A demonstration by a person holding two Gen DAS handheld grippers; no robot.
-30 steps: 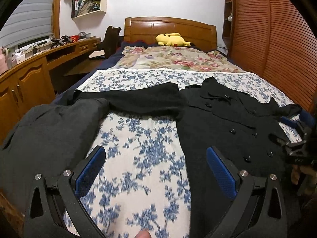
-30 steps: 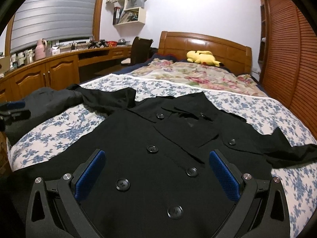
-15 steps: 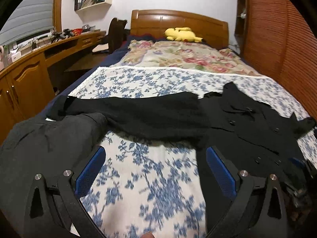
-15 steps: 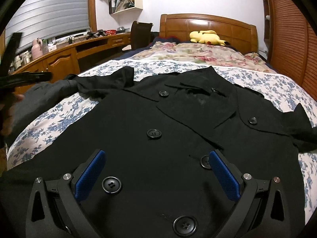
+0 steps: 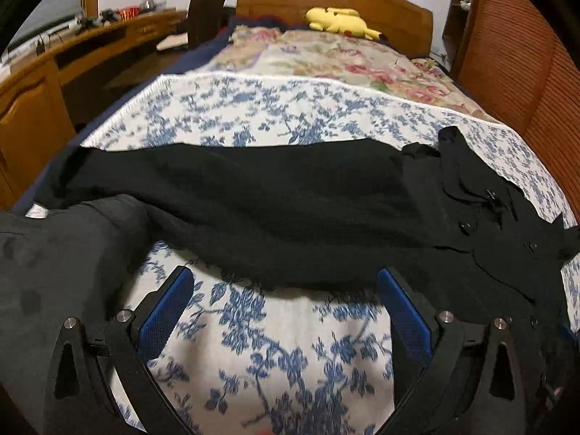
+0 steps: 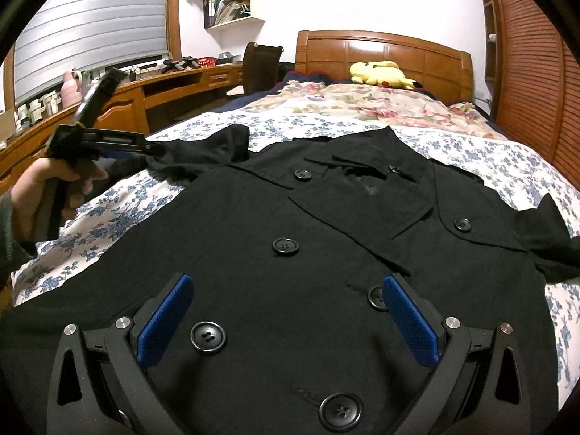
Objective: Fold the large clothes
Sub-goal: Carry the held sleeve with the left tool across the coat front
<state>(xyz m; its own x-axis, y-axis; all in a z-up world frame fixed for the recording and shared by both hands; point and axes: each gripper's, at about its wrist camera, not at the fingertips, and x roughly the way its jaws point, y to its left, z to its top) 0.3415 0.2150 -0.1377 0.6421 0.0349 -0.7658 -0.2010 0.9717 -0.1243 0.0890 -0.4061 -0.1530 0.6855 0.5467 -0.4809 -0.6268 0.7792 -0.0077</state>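
Note:
A black double-breasted coat lies face up and spread on the floral bed sheet. Its left sleeve stretches out sideways across the sheet in the left wrist view. My left gripper is open, low over the sheet just in front of the sleeve's near edge. In the right wrist view the left gripper reaches the sleeve's end. My right gripper is open and empty, hovering over the coat's buttoned front.
A dark grey garment lies at the bed's left edge. A yellow plush toy rests by the wooden headboard. A wooden desk runs along the left, a slatted wardrobe on the right.
My left gripper has moved forward to the coat's sleeve. My right gripper has moved forward and lower over the coat's front. Both stay open.

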